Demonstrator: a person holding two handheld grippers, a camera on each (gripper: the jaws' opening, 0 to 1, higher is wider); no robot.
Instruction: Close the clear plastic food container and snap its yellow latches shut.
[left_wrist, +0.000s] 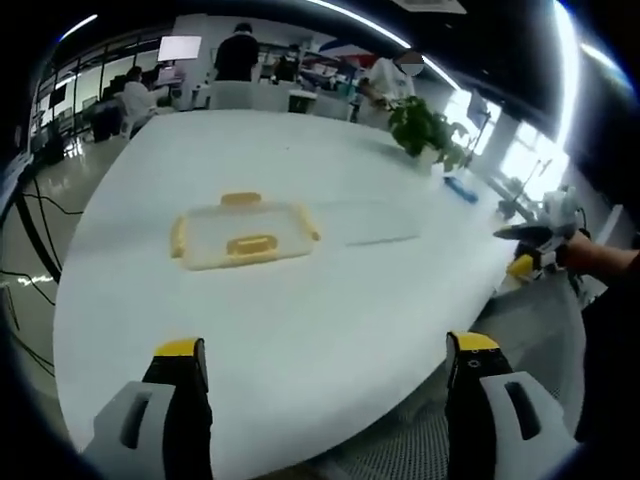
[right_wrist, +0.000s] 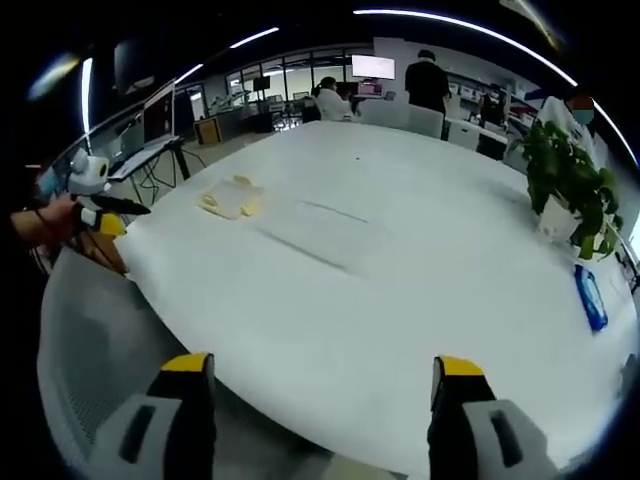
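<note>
Task not begun: the container (left_wrist: 242, 235) sits untouched near the tabletop (left_wrist: 330, 330) edge, latches seemingly unfastened, while left claw (left_wrist: 327, 375) and right claw (right_wrist: 325, 392) hover wide, empty, well apart from it.

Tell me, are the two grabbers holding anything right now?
No, nothing. The left gripper and right gripper are both open over the white table, away from the container.

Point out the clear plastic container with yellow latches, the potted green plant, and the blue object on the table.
Clear plastic container with yellow latches (left_wrist: 243, 235): left gripper view, lid centre.
Potted green plant (right_wrist: 565, 175): right gripper view, leaves.
Flat blue object (right_wrist: 590, 297): right gripper view, its middle.
</note>
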